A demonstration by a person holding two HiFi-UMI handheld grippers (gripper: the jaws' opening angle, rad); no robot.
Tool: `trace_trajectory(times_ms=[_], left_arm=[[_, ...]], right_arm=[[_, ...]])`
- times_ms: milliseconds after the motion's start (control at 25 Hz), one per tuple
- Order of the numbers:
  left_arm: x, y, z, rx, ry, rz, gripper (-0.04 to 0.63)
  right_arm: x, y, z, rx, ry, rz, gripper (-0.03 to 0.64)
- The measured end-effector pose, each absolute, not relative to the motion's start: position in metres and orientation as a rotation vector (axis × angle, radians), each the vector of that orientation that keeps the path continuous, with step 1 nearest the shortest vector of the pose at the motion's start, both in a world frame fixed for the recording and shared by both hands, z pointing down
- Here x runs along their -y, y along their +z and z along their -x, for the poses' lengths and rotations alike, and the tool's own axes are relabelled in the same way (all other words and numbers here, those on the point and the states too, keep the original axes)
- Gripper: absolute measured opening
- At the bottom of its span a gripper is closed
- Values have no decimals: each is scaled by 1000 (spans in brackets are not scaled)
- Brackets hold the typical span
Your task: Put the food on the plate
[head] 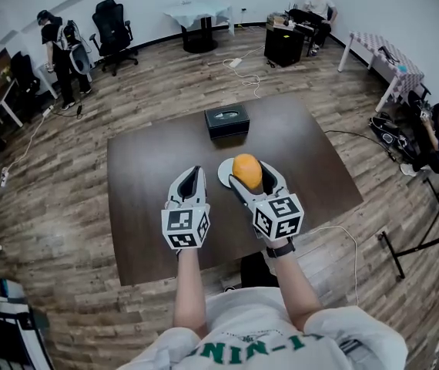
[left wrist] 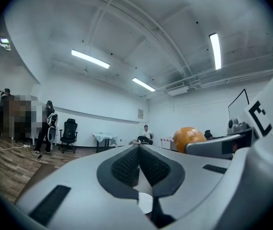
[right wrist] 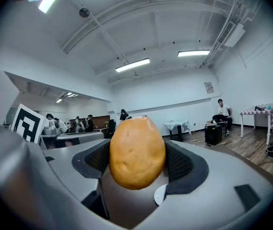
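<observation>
1. Over the white plate [head: 224, 173], the right tool [head: 250, 177] is clamped on the yellow-orange, potato-like food [right wrist: 137, 152], one pad against each of its sides.
2. Just left of the plate, the left tool [head: 194, 173] hovers above the brown desk [head: 150, 206] with its jaws pressed together and nothing between them.
3. Beyond the plate, a black box [head: 227, 120] sits on the desk.

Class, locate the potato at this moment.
Head view, near the table centre: the potato is clamped in the right gripper over the white plate, with the black box beyond.
</observation>
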State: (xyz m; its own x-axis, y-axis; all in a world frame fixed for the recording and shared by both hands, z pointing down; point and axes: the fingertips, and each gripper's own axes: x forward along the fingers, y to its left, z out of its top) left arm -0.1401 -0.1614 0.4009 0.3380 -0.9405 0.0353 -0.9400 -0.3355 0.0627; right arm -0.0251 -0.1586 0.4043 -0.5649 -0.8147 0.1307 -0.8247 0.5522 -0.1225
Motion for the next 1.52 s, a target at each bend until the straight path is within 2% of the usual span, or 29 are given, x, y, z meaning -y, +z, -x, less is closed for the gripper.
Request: trace_trajectory(times_ms=[720,1520], left_arm=[[296,434,123,1749,81,-2498,14],[387,549,136,1649,157,-2361,12]], right_arm=[[298,433,21,2680,334,-1404,356],[403,580,26,2447,533,-1338,356]])
